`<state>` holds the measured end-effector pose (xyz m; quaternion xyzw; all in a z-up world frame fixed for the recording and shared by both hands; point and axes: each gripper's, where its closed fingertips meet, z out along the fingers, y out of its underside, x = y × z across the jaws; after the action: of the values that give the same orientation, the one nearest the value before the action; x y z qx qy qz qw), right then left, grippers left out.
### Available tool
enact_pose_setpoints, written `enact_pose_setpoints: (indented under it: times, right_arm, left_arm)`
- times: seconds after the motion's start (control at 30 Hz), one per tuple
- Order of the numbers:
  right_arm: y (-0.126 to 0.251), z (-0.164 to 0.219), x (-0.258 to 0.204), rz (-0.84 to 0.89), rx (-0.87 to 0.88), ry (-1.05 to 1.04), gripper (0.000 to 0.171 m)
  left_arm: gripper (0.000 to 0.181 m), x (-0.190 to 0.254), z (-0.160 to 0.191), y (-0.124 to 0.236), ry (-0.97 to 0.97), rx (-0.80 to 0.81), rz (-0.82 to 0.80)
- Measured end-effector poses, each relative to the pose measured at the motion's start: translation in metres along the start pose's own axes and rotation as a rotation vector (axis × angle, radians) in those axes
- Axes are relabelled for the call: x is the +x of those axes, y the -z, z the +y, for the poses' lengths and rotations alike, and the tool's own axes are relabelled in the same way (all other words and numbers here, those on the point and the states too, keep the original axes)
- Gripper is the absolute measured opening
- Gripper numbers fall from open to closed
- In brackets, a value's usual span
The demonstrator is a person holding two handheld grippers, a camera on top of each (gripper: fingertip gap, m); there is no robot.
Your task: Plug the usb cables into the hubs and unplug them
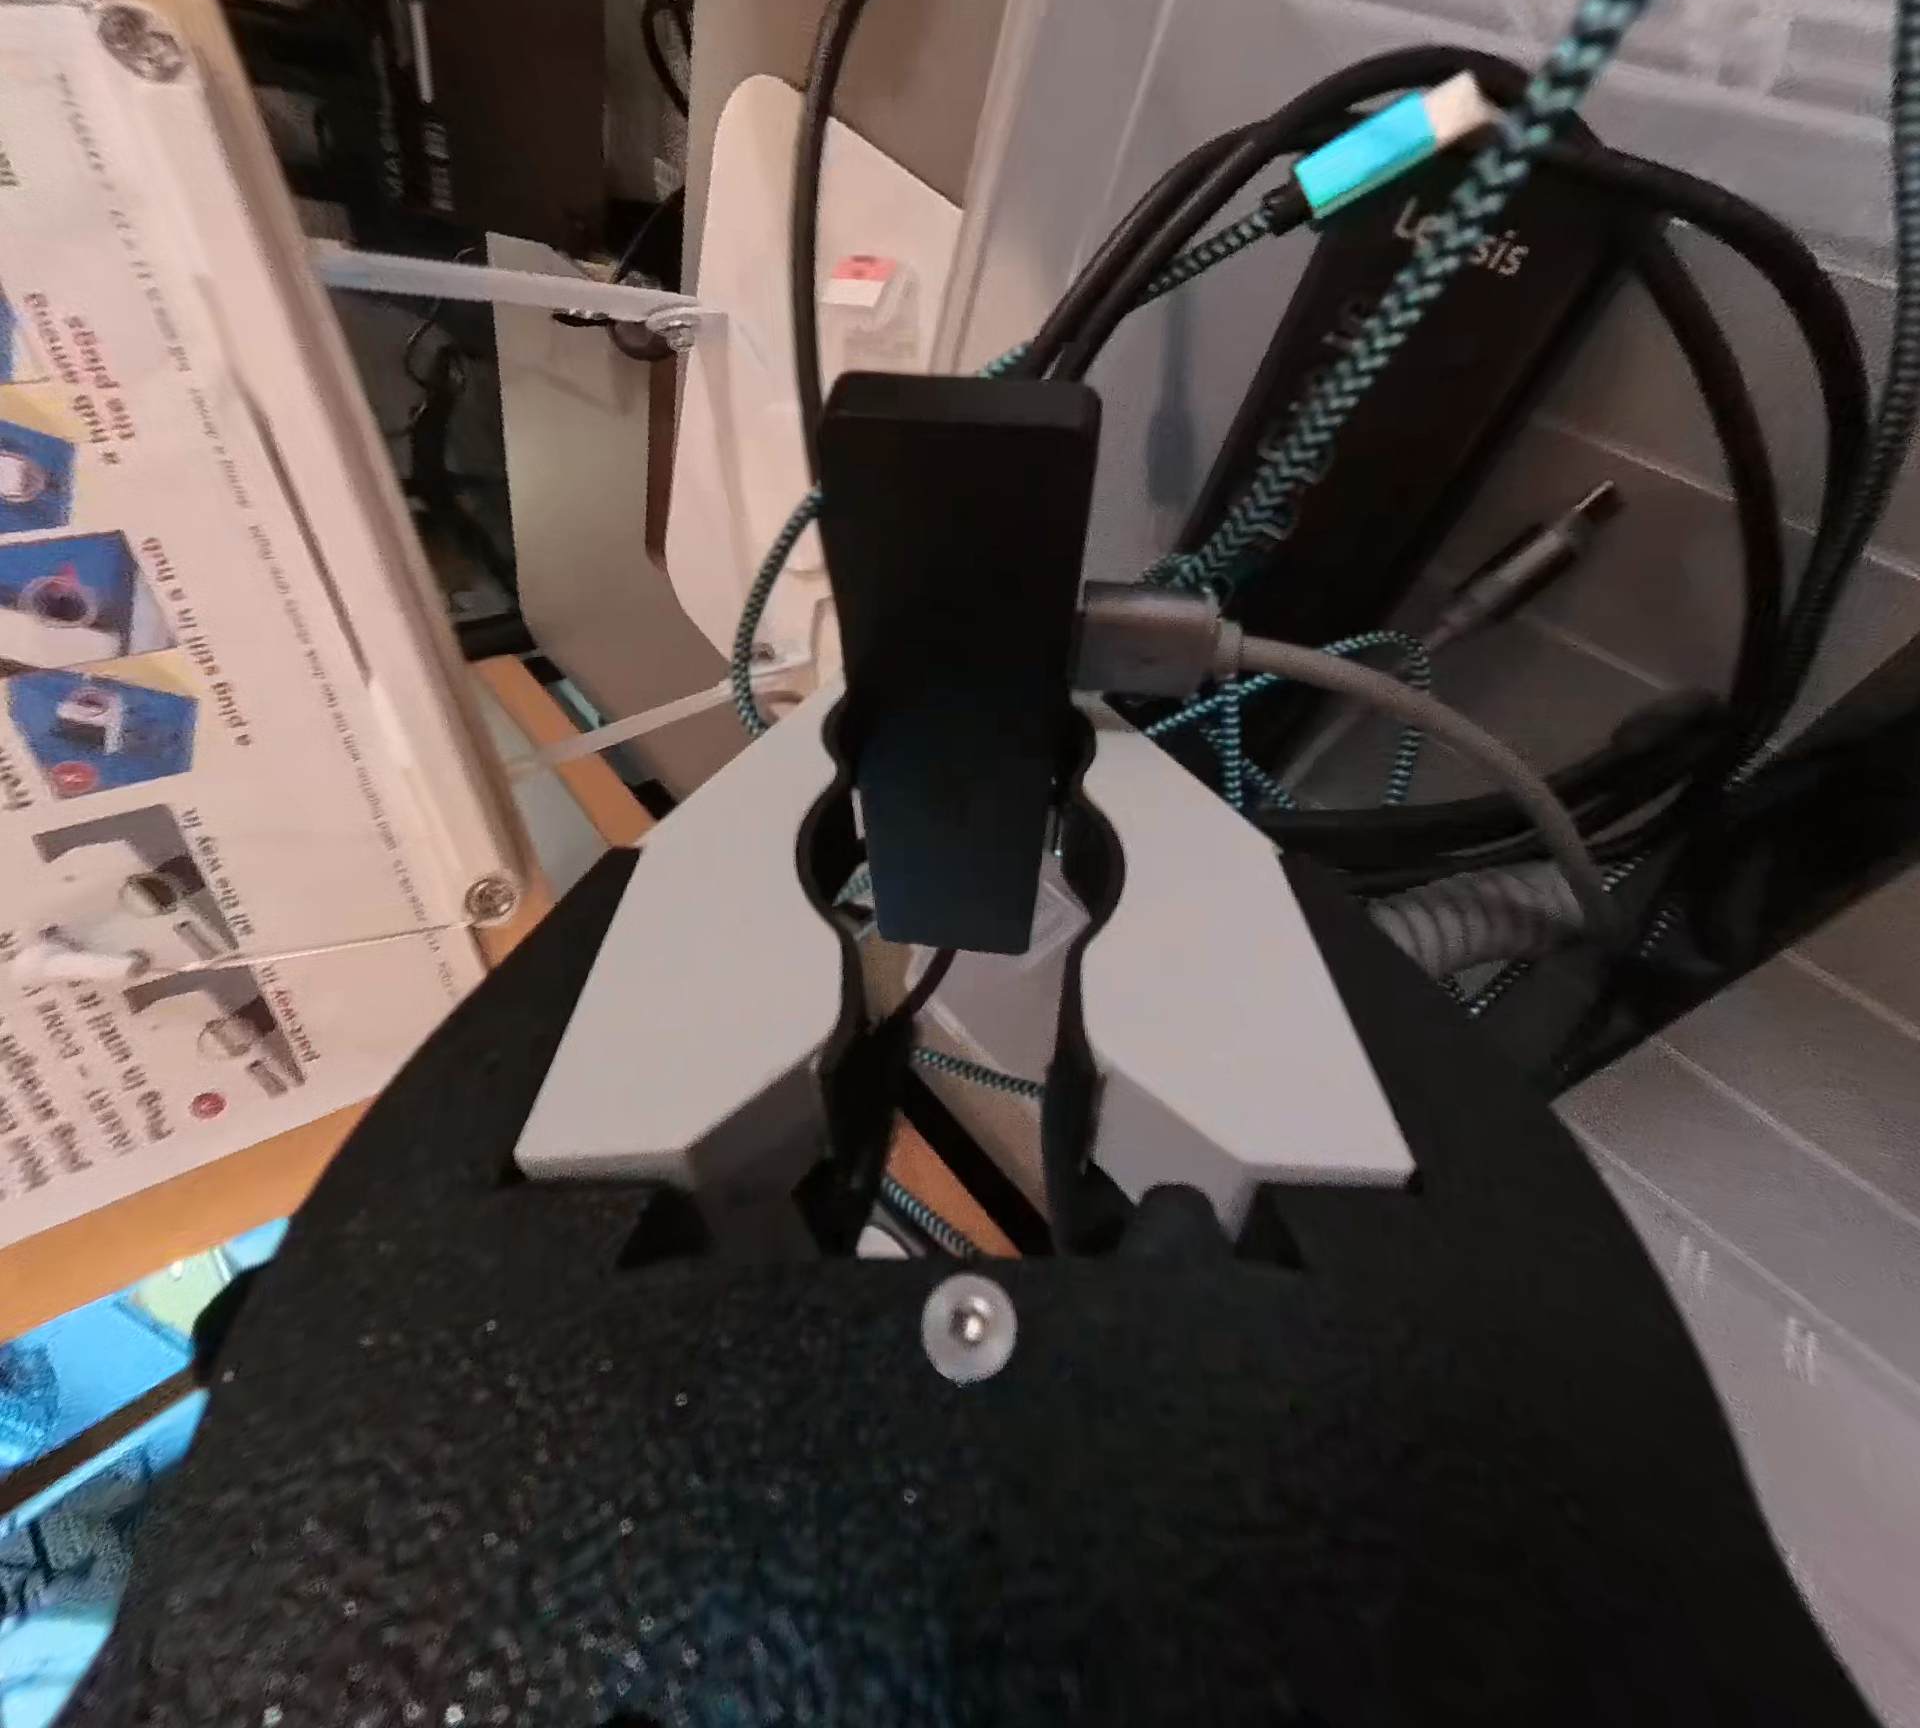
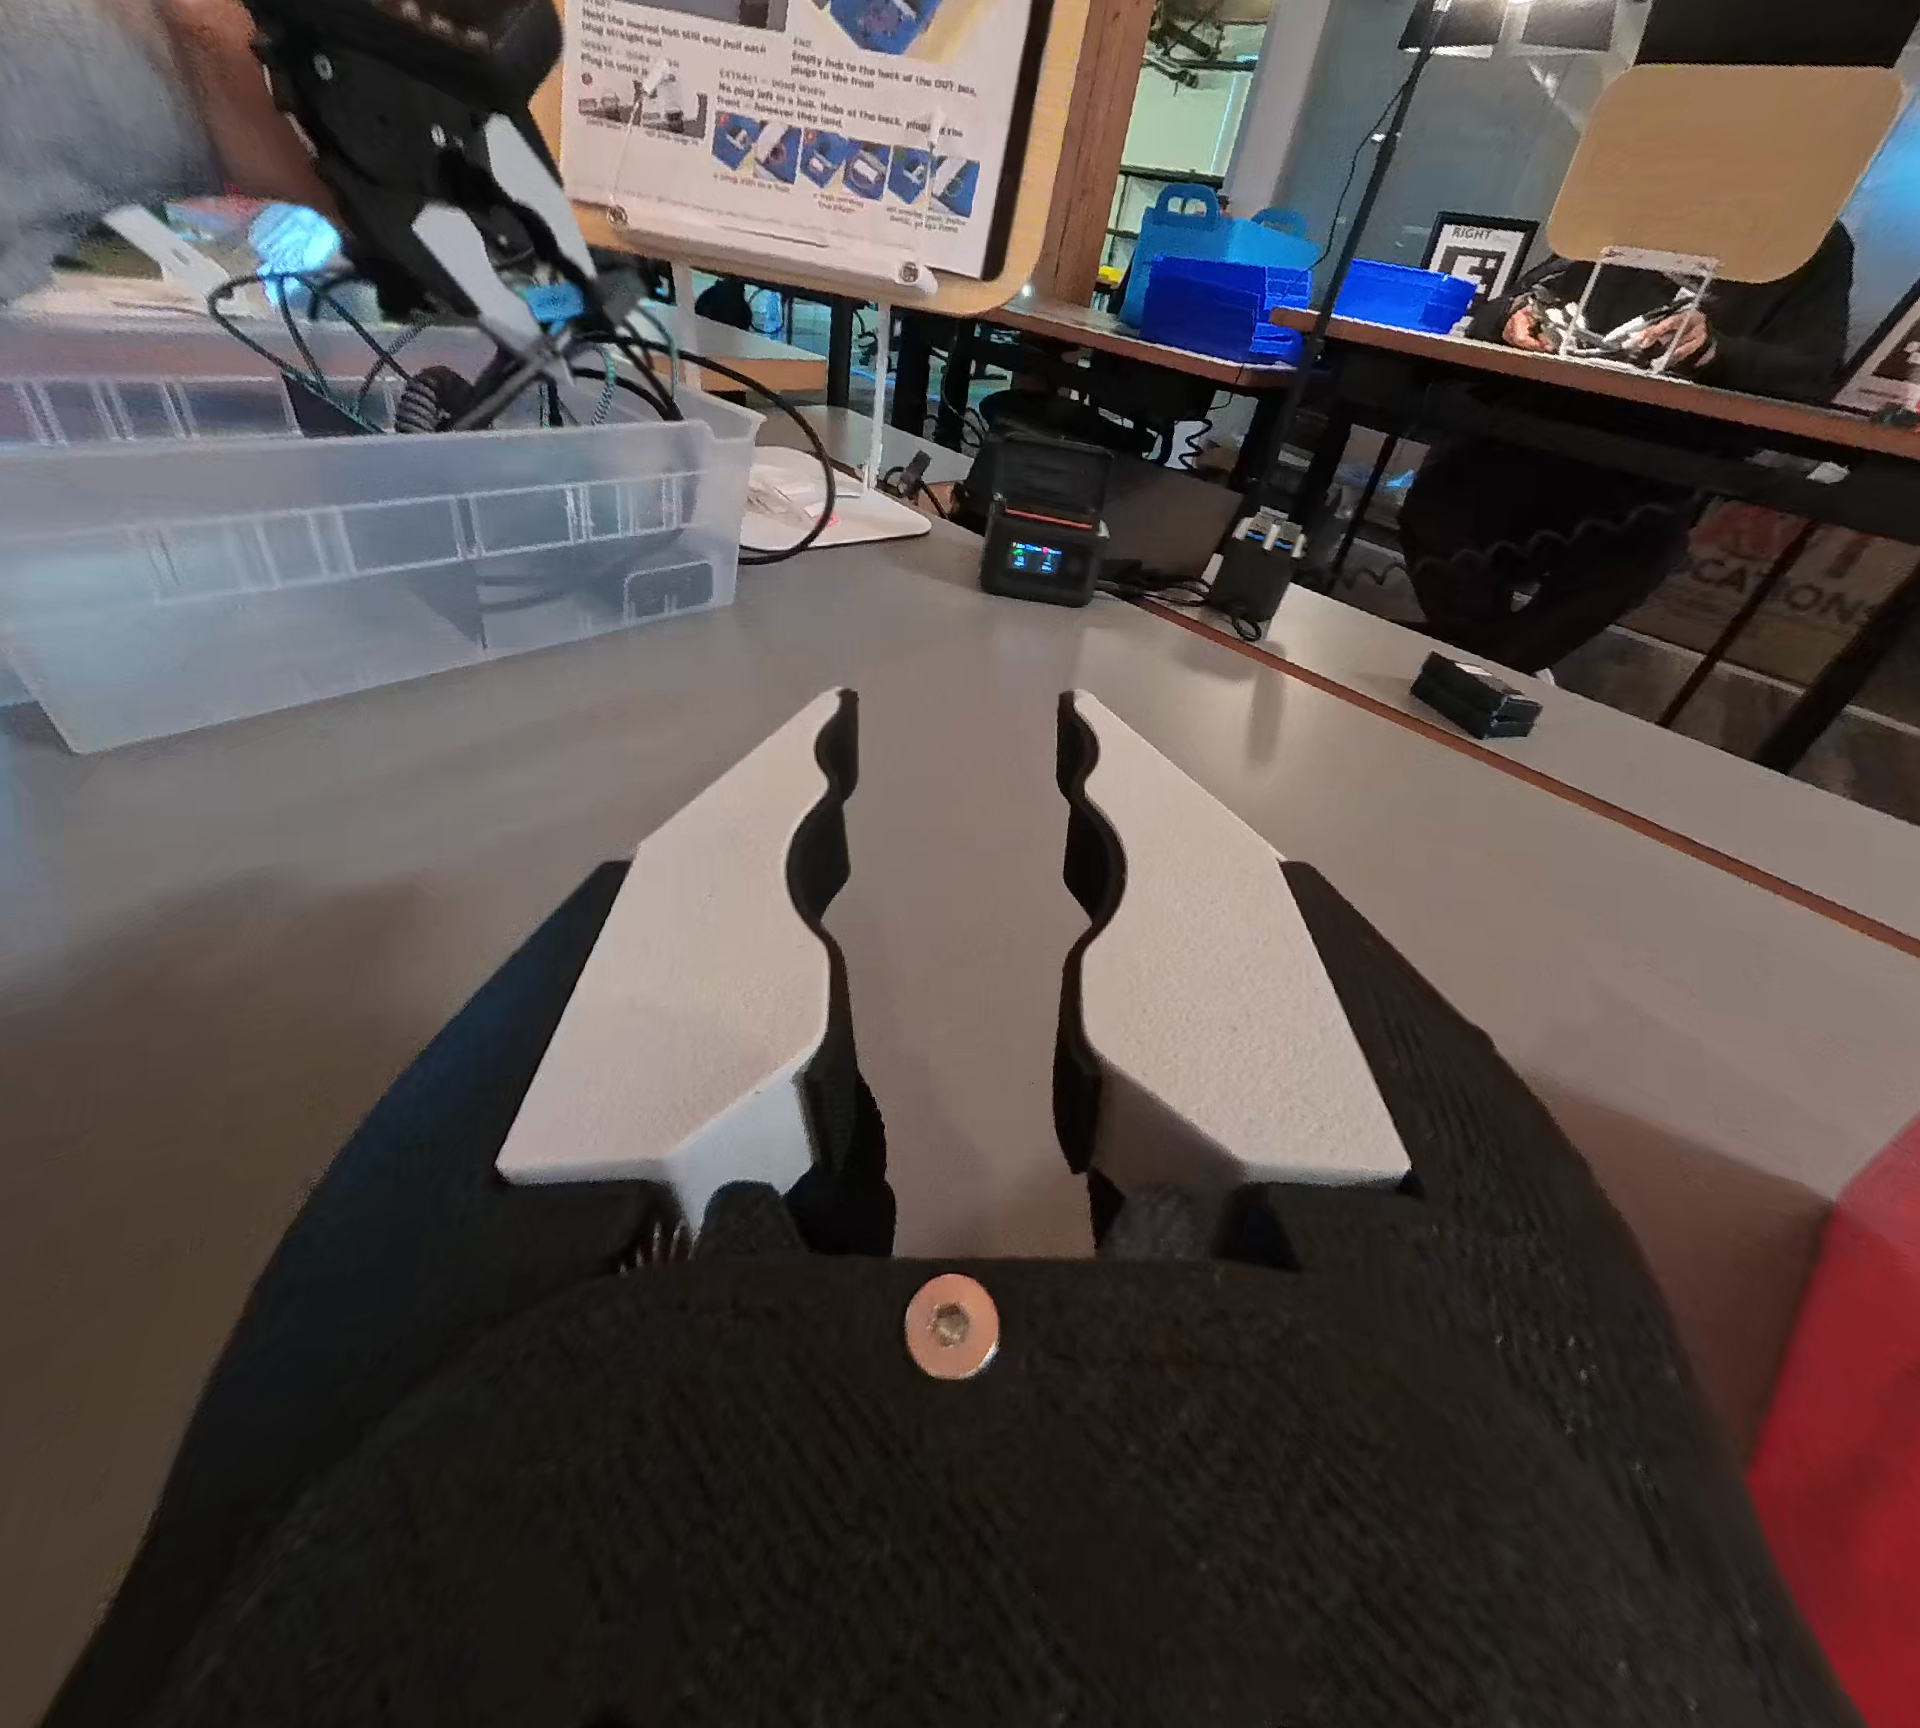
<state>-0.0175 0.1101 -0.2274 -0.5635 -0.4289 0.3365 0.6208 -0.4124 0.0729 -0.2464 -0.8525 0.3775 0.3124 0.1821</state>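
My left gripper (image 1: 961, 743) is shut on a black USB hub (image 1: 956, 577) and holds it upright over a clear plastic bin (image 1: 1714, 1159). A grey USB plug (image 1: 1148, 644) sits in the hub's right side, its grey cable curving down. A teal braided cable (image 1: 1340, 421) hangs across, its teal plug (image 1: 1382, 156) loose in the air. A second black hub (image 1: 1455, 390) and coiled black cables (image 1: 1766, 452) lie in the bin. My right gripper (image 2: 958, 712) is open and empty above the grey table (image 2: 1351, 899). The left gripper (image 2: 499, 276) shows over the bin (image 2: 364, 535) in the right wrist view.
An instruction sheet on a wooden board (image 2: 810, 37) stands behind the bin. A small black device with a lit screen (image 2: 1039, 535) and a black charger block (image 2: 1475, 696) sit on the table. Blue bins (image 2: 1299, 296) and a seated person (image 2: 1662, 348) are at a far table. Some 40 centimeters of space lies between my two pairs of fingers.
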Motion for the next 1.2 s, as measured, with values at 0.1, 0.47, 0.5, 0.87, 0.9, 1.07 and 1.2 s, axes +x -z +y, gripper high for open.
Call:
enact_pose_setpoints:
  times: [0.1,0.47,0.5,0.87,0.9,1.07,1.2]
  right_arm:
    - [0.0,0.001,-0.002,0.001,-0.008,0.023,0.035]
    - [-0.001,-0.003,-0.01,-0.031,0.004,0.008,0.035]
    - [-0.001,-0.003,-0.01,-0.033,0.004,0.005,0.035]
    - [0.0,-0.006,-0.011,-0.03,0.017,0.008,0.034]
    - [0.0,-0.007,-0.011,-0.027,0.019,0.01,0.034]
    - [0.001,-0.008,-0.01,-0.02,0.024,0.016,0.034]
    - [0.002,-0.01,-0.01,-0.017,0.032,0.025,0.033]
  left_arm:
    - [0.034,-0.029,-0.003,0.019,0.0,0.021,-0.166]
    - [0.034,-0.182,-0.002,0.2,0.173,0.033,-0.705]
    - [0.034,-0.195,-0.006,0.221,0.186,0.047,-0.744]
    - [0.033,-0.292,-0.099,0.4,0.325,0.394,-0.959]
    - [0.033,-0.295,-0.111,0.409,0.33,0.433,-0.955]
    - [0.033,-0.291,-0.175,0.418,0.262,0.525,-0.878]
    - [0.034,-0.265,-0.233,0.395,0.165,0.577,-0.768]
